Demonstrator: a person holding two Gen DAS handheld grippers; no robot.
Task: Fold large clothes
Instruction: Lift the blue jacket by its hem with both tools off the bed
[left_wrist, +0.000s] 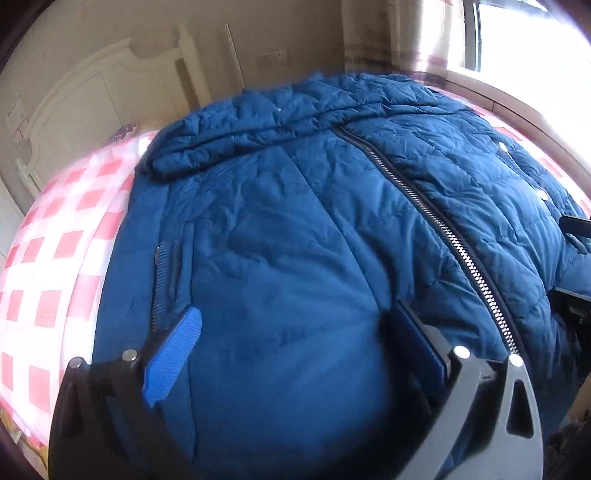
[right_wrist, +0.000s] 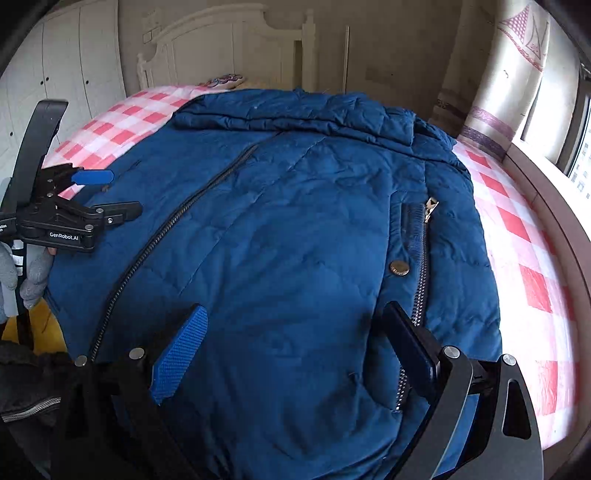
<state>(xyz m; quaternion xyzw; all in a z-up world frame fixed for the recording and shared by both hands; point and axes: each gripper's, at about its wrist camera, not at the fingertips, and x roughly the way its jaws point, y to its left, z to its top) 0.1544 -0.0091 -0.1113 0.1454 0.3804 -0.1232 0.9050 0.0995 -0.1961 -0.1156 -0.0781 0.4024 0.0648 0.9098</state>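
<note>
Lying spread across the checked bedsheet (right_wrist: 517, 229), the blue padded jacket (right_wrist: 295, 221) is filling both views, its hem cut off at six o'clock. The left gripper (left_wrist: 295, 332) and right gripper (right_wrist: 299, 332) are hovering wide open, holding nothing. Whether their fingertips are touching the fabric is unclear.
</note>
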